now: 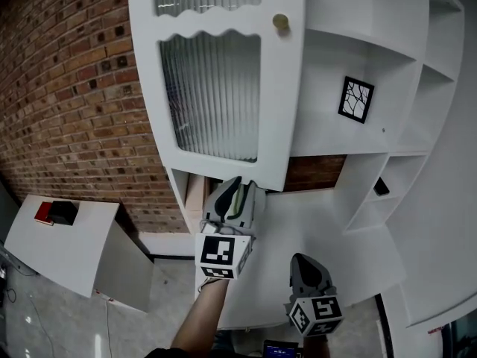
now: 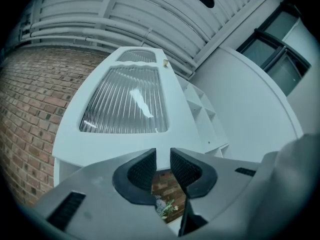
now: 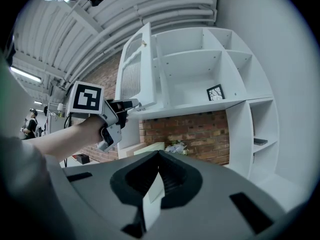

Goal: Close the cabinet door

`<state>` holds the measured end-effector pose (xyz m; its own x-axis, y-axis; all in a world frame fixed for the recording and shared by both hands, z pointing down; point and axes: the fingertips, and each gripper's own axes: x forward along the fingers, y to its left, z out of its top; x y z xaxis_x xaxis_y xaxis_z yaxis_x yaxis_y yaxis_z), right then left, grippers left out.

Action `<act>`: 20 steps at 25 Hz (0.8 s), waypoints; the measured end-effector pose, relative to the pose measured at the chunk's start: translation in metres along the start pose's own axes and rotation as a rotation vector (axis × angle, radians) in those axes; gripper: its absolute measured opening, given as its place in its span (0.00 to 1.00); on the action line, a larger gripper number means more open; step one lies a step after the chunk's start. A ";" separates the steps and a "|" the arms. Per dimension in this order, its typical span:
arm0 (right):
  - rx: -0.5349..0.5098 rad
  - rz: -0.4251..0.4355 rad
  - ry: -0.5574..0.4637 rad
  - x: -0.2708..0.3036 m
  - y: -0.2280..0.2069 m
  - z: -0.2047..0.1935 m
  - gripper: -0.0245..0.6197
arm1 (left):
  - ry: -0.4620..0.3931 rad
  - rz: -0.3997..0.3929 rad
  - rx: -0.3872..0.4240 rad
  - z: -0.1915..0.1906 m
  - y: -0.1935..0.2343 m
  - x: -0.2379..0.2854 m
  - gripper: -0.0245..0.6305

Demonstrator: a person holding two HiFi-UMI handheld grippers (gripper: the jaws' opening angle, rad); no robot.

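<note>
Left hand-held gripper faces one cabinet door.

A black-framed square picture stands right of a red brick wall, while a small red box and a black box sit on a low white table.

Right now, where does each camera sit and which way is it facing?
Head view: on the head, facing forward-down at the cabinet door; left gripper, forearm, right gripper show.
Left gripper view: on that gripper, looking up the door's ribbed glass; only its parted jaws show.
Right gripper view: on that gripper, facing the shelves; its jaws and the left forearm show.
Shared: head and right gripper views both show the left gripper at the door's lower edge.
</note>
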<state>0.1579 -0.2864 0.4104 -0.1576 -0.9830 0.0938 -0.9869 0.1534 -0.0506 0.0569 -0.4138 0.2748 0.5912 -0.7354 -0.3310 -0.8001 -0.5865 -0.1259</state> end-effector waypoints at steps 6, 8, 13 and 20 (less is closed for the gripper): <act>0.004 -0.005 -0.005 0.016 -0.003 0.004 0.04 | -0.020 -0.003 -0.004 -0.005 0.007 0.011 0.13; -0.001 -0.010 -0.003 0.020 -0.005 0.007 0.04 | -0.027 0.003 -0.006 -0.006 0.010 0.015 0.11; -0.001 -0.038 0.008 0.026 -0.015 0.010 0.04 | -0.036 0.024 -0.020 -0.009 0.017 0.024 0.08; -0.001 -0.044 0.005 0.036 -0.023 0.010 0.04 | -0.055 0.028 -0.042 -0.016 0.023 0.035 0.06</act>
<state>0.1748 -0.3265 0.4049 -0.1139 -0.9884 0.1005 -0.9929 0.1098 -0.0454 0.0613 -0.4583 0.2748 0.5611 -0.7326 -0.3852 -0.8106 -0.5805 -0.0769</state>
